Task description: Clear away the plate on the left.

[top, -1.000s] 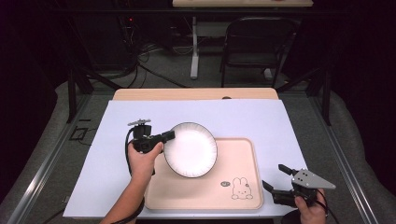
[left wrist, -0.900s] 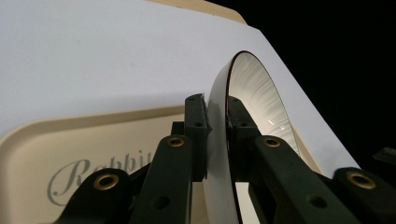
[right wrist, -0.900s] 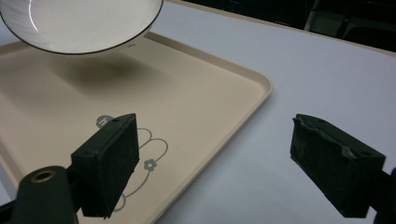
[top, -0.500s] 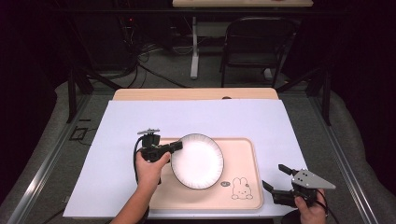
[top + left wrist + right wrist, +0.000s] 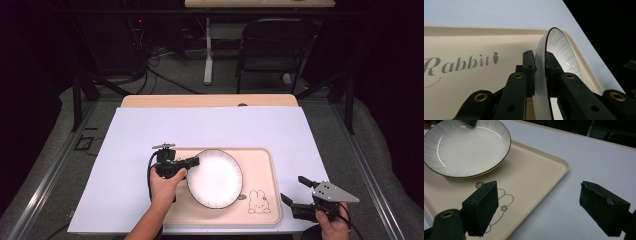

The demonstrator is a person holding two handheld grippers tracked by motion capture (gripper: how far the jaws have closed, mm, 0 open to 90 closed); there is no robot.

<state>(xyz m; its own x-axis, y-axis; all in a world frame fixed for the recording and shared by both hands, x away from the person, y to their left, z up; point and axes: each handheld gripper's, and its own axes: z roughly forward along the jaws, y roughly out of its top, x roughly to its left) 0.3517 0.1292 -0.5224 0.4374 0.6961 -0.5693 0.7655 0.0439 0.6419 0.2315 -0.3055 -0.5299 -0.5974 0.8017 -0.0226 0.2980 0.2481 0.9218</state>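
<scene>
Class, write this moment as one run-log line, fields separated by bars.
left tongs: shut on plate rim | plate: over tray, contact unclear | right tongs: open, holding nothing, beside tray on white sheet

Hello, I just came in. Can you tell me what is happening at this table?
A person works at a table with a tool in each hand. The left tool is shut on the rim of a white plate, holding it over a beige tray with a rabbit drawing. In the left gripper view, both pads pinch the plate's edge. The right tool is open and idle beside the tray's near right corner, above the white sheet.
</scene>
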